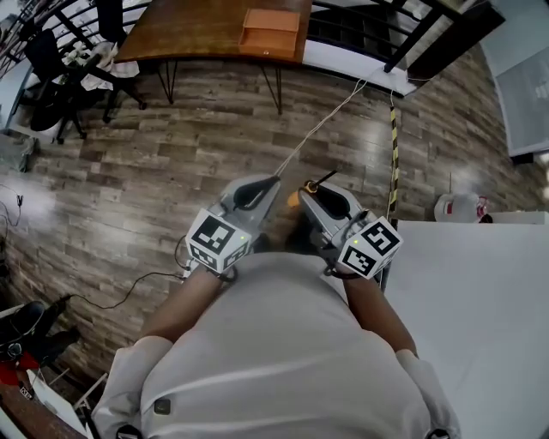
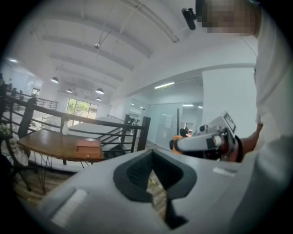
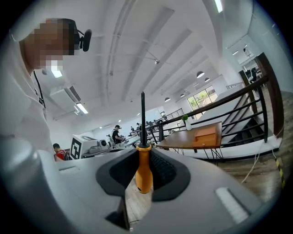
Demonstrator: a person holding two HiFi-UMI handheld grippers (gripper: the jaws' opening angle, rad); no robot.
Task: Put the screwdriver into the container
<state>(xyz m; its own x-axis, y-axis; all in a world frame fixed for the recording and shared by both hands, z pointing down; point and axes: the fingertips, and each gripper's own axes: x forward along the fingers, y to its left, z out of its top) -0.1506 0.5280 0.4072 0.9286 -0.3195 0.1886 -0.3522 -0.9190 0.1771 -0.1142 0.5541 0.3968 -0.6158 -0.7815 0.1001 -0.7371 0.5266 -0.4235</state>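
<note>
The screwdriver (image 3: 143,169) has an orange handle and a thin black shaft that points up and away from me. My right gripper (image 3: 143,176) is shut on the handle; in the head view the gripper (image 1: 307,189) is held in front of my chest, with a bit of orange handle (image 1: 293,199) beside it. My left gripper (image 1: 273,180) is close on its left, and its jaws (image 2: 155,176) are shut with nothing in them. An orange box (image 1: 269,33) lies on a brown table (image 1: 197,26) far ahead, seen also from the grippers (image 2: 88,147) (image 3: 205,135).
Wood-plank floor (image 1: 171,171) lies between me and the brown table. A black railing (image 1: 412,26) runs behind it. A white table (image 1: 480,291) is at my right. A cable (image 1: 322,124) runs across the floor, and chairs (image 1: 60,69) are at the far left.
</note>
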